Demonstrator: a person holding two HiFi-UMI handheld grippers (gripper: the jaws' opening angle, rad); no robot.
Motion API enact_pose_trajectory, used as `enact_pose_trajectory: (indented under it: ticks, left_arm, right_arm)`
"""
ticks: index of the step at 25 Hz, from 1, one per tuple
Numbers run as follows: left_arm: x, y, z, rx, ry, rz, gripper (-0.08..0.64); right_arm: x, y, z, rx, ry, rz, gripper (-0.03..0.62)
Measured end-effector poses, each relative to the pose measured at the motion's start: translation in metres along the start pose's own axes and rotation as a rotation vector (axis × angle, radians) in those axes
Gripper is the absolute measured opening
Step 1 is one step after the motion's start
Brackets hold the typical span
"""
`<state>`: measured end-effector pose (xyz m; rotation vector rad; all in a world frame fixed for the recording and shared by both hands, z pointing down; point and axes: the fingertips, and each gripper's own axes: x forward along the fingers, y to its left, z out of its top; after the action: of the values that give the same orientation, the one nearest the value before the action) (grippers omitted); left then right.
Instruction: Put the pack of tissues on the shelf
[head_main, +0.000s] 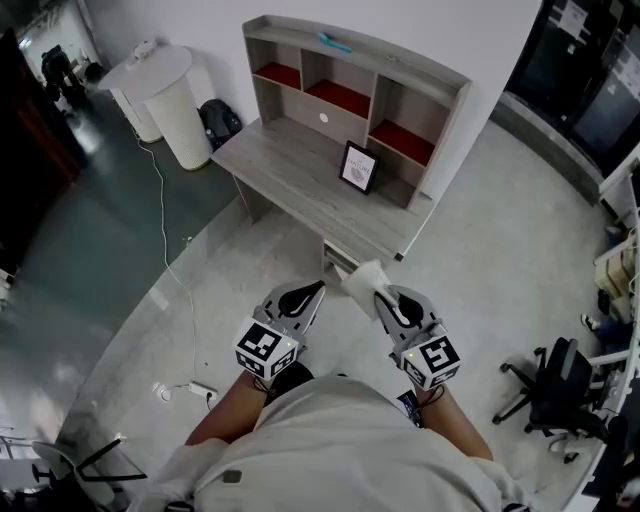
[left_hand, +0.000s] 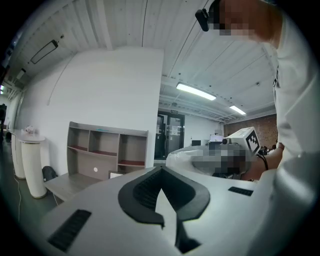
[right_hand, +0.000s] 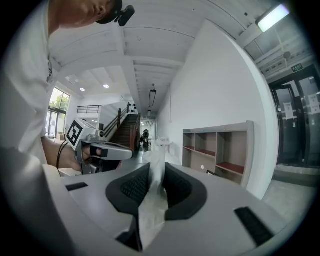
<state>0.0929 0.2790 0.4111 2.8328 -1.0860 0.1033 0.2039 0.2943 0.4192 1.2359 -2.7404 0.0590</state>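
Left gripper (head_main: 312, 291): jaws together, nothing between | right gripper (head_main: 381, 294): clamped on the pack of tissues (head_main: 361, 279), held in the air just short of the desk (head_main: 290, 168) | shelf (head_main: 410, 58): on the desk | framed print (head_main: 359, 166): writing too small to read

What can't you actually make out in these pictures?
1. The tissue pack: in the right gripper view, the right gripper, shut on it, covers its sides and any print.
2. The frame on the desk: head view, too small to read.
3. The teal thing atop the shelf: head view, too small to name.
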Motion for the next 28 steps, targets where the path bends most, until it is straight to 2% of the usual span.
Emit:
enact_pose_trajectory:
  ticks: [11, 22, 28]
  left_arm:
    - [-0.004, 0.075, -0.001, -0.017, -0.003, -0.002, 0.014]
    - [-0.032, 0.210, 0.017, -0.011, 0.004, -0.002, 0.014]
    - [-0.052, 0.260, 0.023, -0.015, 0.006, -0.006, 0.013]
  right_arm:
    - [0.077, 0.003, 0.007, 0.030, 0.000, -0.003, 0.084]
    - [0.207, 0.019, 0.035, 0.053, -0.003, -0.031, 0.084]
    - [0.264, 0.042, 0.046, 0.056, 0.017, -0.014, 0.084]
